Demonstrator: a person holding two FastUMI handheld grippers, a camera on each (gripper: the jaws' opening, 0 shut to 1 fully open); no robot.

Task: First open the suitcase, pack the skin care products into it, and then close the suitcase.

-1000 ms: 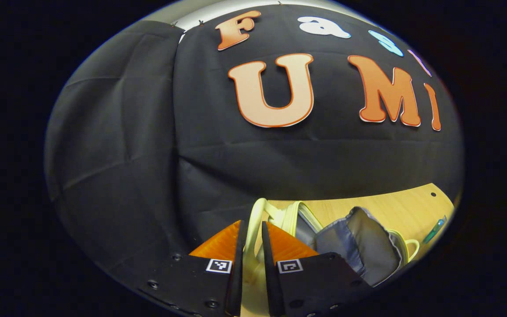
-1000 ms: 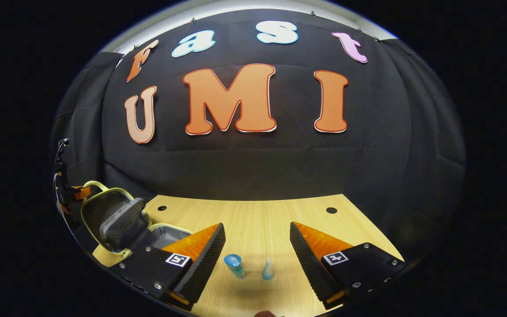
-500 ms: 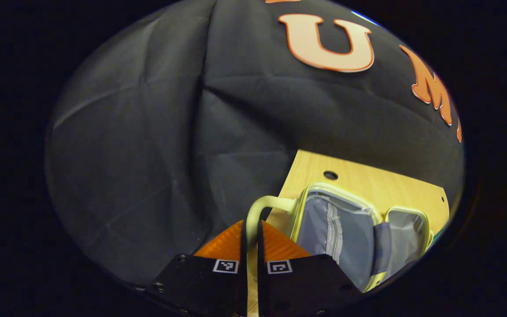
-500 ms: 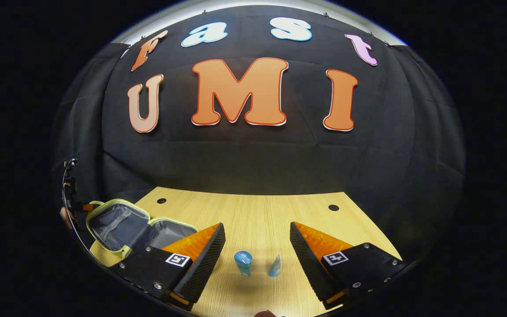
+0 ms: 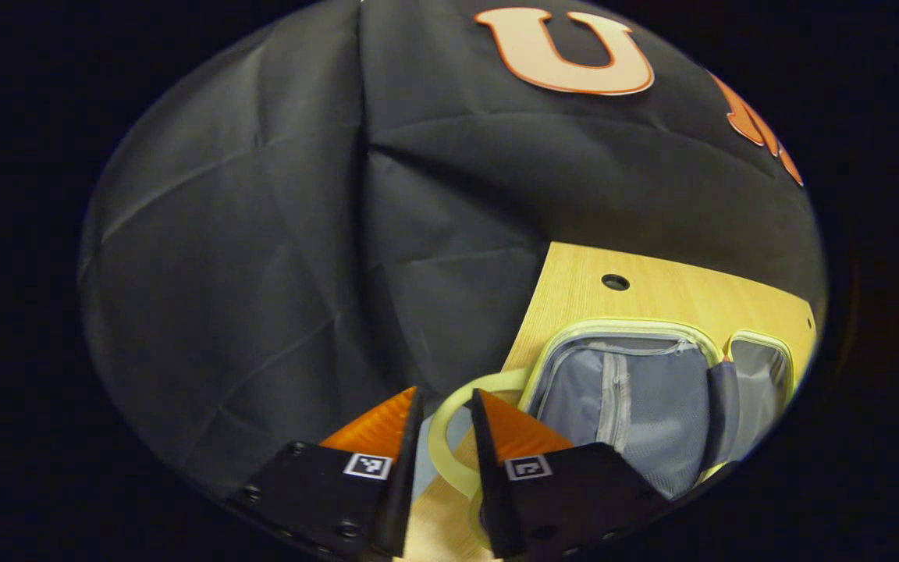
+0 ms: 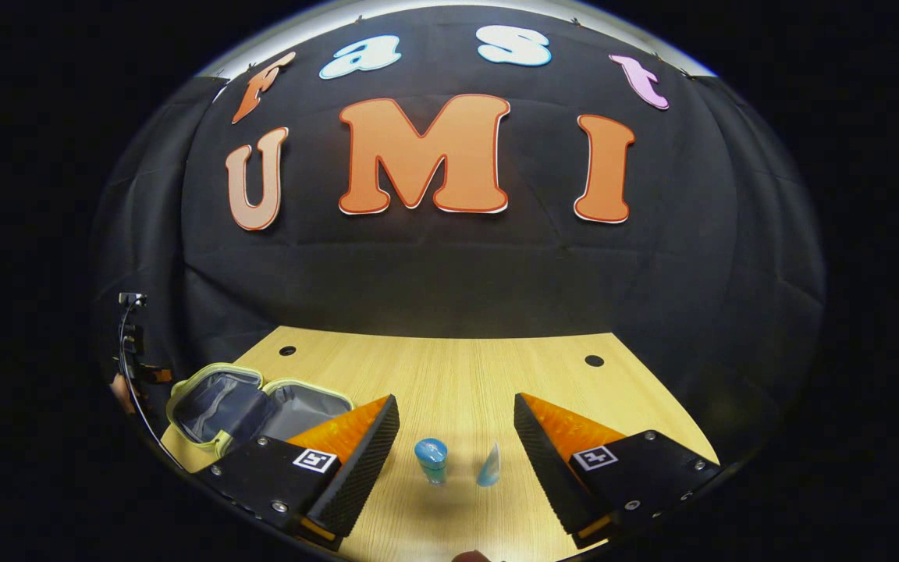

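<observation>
Suitcase [image 5: 629,398] lies open, grey mesh-lined, yellow-rimmed.

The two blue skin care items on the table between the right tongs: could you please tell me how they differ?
The blue bottle is a round, upright cylinder with a domed cap; the small tube is slimmer and tapers to a thin top. The bottle is a deeper, solid blue, the tube paler and more see-through. The bottle stands nearer the open suitcase. Both stand apart on the table, ungripped.
</observation>
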